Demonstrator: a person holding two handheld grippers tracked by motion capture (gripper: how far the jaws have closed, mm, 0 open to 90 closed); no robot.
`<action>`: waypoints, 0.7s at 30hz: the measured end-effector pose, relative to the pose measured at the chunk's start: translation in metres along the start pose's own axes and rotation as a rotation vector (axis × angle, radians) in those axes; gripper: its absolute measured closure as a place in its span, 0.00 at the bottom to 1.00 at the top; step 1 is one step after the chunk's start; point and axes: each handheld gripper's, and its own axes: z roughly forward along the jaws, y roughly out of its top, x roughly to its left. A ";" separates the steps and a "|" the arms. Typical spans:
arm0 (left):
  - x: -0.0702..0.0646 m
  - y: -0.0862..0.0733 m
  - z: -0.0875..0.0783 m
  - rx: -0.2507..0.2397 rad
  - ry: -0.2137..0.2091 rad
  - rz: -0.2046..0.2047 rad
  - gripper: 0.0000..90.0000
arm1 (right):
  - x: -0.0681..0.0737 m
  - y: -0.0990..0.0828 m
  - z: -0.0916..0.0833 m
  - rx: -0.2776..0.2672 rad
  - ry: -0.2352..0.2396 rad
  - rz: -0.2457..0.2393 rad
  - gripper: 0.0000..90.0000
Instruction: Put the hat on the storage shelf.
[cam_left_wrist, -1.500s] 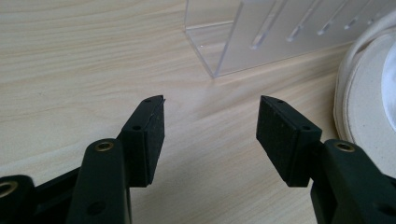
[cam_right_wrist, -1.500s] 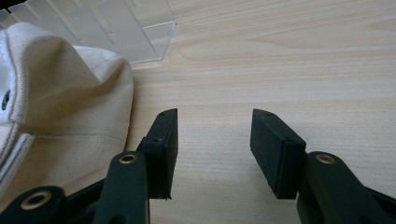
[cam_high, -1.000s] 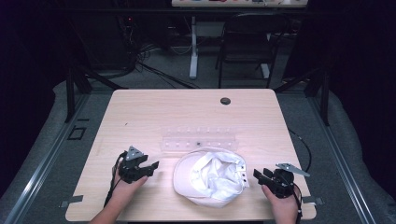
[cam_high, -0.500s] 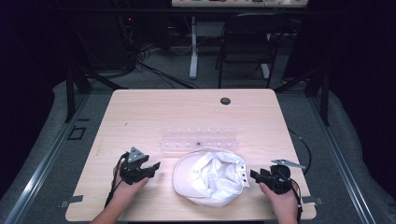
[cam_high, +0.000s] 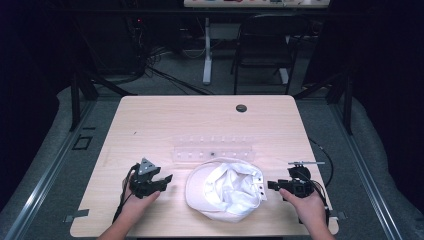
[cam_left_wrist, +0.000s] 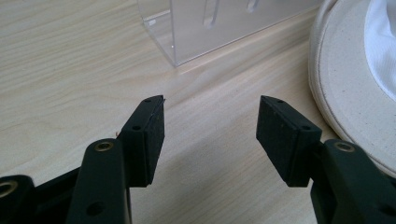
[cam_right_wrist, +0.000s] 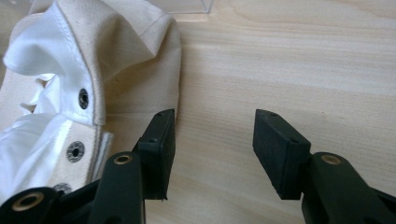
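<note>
- Here, a white cap (cam_high: 225, 189) is lying upside down on the light wood surface (cam_high: 165, 125), near its front edge, between the two hands; its cream brim (cam_left_wrist: 345, 88) is showing at the right of the left gripper view.
- Left hand-held gripper (cam_high: 161, 181) is sitting just left of the cap, apart from it; jaws are spreading wide over bare wood, pinching nothing (cam_left_wrist: 210, 126).
- Right hand-held gripper (cam_high: 272, 185) is pointing at the cap's snap-strap side; jaws are standing apart, gripping nothing (cam_right_wrist: 212, 140); left jaw is sitting just beside the cap's edge; metal snaps (cam_right_wrist: 75, 150) are showing.
- A clear plastic rack (cam_high: 214, 150) is lying just behind the cap.
- A dark round grommet (cam_high: 241, 108) is sitting near the far edge.
</note>
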 end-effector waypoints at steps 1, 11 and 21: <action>0.000 0.000 0.000 -0.002 0.003 0.001 0.47 | 0.001 0.004 -0.001 0.020 0.012 0.007 0.55; 0.000 -0.001 0.001 0.003 0.004 -0.005 0.47 | 0.008 0.015 -0.002 0.118 0.046 0.015 0.53; -0.001 -0.001 0.001 0.003 0.007 -0.002 0.47 | 0.011 0.028 -0.016 0.127 0.087 0.031 0.53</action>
